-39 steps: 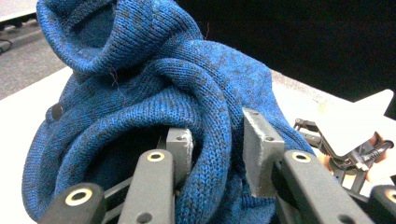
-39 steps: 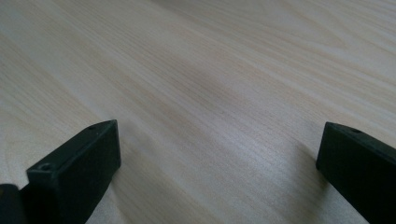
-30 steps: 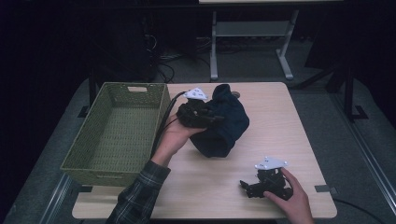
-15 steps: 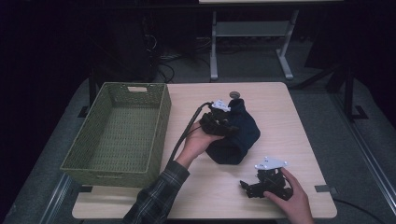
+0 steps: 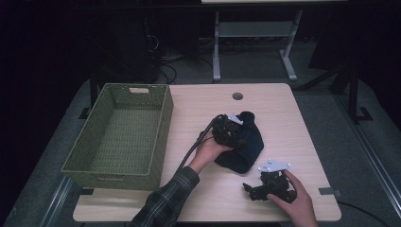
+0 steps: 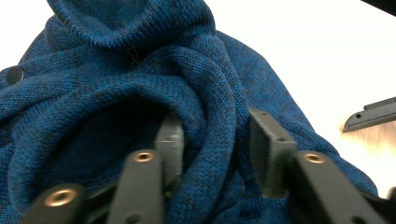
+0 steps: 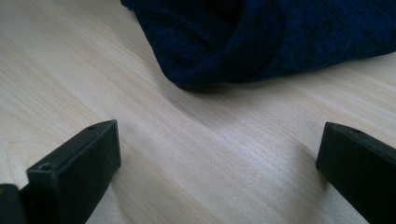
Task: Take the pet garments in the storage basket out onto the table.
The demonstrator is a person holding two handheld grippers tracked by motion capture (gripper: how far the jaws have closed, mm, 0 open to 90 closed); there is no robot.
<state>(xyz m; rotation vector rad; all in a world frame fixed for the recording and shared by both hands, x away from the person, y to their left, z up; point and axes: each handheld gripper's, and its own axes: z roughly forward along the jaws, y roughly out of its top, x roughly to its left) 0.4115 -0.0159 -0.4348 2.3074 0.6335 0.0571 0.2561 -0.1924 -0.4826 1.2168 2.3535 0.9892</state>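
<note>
Here's the left gripper (image 5: pixel 235 128), low on the blue knitted sweater (image 5: pixel 246 144), which sits bunched in a heap on the table (image 5: pixel 283 113), a little right of centre and towards the near side. In the left gripper view its jaws have just been opening: they stand a narrow way apart with a thick fold of the sweater (image 6: pixel 140 84) running up between them. One pad is tucked in under the knit, the other stands just off the fold, so the wool sits loose in the gap rather than pinched. The left hand (image 5: pixel 208 152) is wrapped around the gripper's body, a plaid sleeve (image 5: pixel 165 203) coming in from the near edge and the black cable (image 5: pixel 194 149) trailing back along the forearm.

Over on the right, the right gripper (image 5: pixel 250 189) rests on the table at the near right, close to the sweater's near edge but apart from it. In its own view the right gripper (image 7: pixel 217 154) has its jaws spread wide, bare wood between them and the sweater (image 7: pixel 280 37) lying just beyond the tips.

To the left sits the green woven basket (image 5: pixel 161 127), well apart from the sweater.
</note>
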